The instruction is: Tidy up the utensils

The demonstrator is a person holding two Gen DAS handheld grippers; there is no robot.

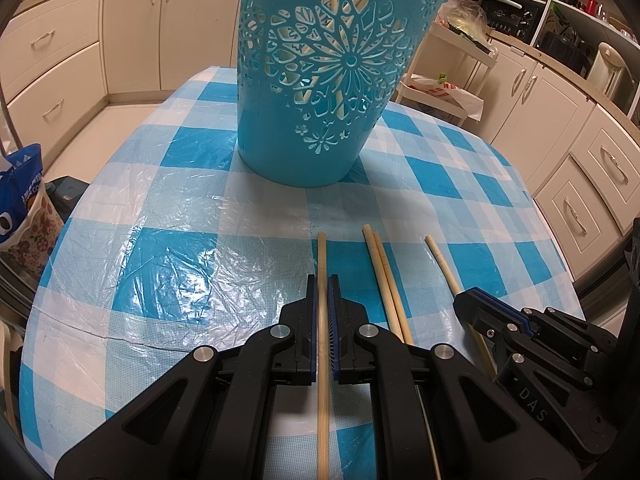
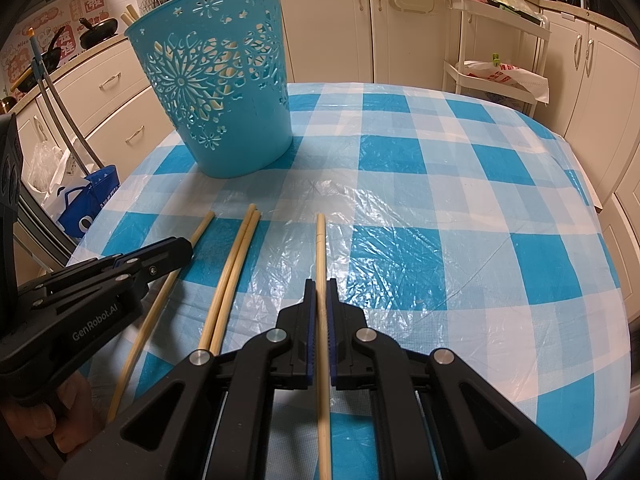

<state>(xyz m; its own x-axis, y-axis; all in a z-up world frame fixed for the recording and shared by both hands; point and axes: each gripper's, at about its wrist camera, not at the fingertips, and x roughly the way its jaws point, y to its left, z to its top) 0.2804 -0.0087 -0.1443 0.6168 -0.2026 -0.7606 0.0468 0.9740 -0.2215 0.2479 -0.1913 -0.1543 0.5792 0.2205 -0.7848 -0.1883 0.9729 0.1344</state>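
My left gripper (image 1: 322,284) is clamped shut on one bamboo chopstick (image 1: 321,256), the stick running straight up between the pads with its tip poking out ahead. My right gripper (image 2: 321,288) is closed the same way on another chopstick (image 2: 320,248). Both sticks look to be lying along the checked tablecloth (image 2: 440,200), though I cannot tell whether either is lifted clear of it.

Between my two grippers lies a pair of chopsticks (image 2: 236,264), side by side and touching, not gripped by anything. Further out stands the blue cut-out basket (image 1: 320,80), upright on the table, well apart from the sticks. Pale shapes show through its pattern and two stick ends (image 2: 130,14) rise above its rim, so I judge some are already in (how many, I can't say).

So the job looks partly done: four sticks on the table side, two in hand, two waiting.

Readable writing: "GenRobot.AI" on the left gripper's body in the right view, "DAS" on the right gripper's body in the left view. The red wall stickers and bag print are too blurred for me.
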